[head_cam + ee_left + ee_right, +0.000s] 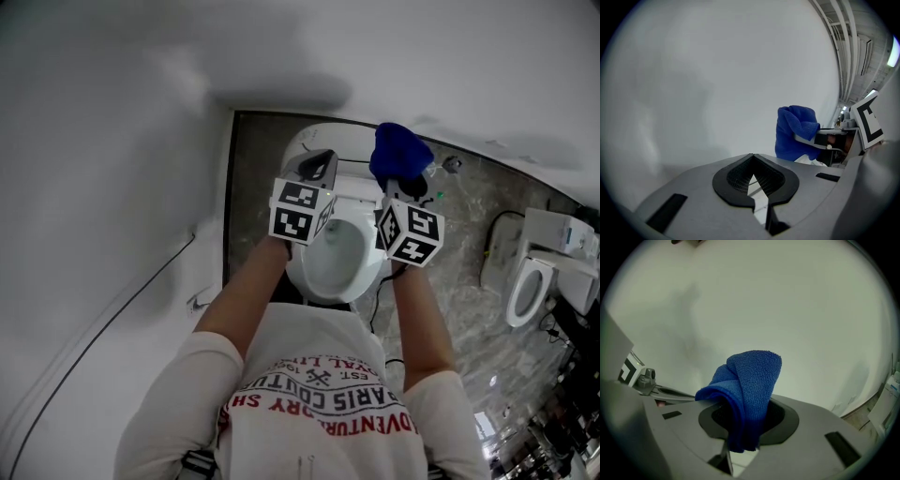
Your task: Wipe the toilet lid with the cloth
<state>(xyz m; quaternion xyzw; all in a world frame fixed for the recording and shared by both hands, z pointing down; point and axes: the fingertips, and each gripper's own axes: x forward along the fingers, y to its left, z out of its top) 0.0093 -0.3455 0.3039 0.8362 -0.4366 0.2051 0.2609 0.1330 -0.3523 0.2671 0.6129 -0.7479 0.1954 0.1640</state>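
While the right gripper [745, 427] jaws pinch the bunched cloth [751, 380] above the toilet [314, 274], left gripper [754, 182] jaws closed on nothing, the cloth looks soft, light, floppy: best gripped by its thick fold.

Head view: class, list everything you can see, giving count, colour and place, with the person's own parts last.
toilet: one, white, bowl open, below the grippers
second toilet: one, white, far right
cloth: one, blue, bunched in the right gripper
cable: one, dark, across the white surface at left
floor: grey, marbled
shirt: one, white, red lettering, bottom centre
left gripper: grey, jaws together, empty
right gripper: grey, shut on the cloth
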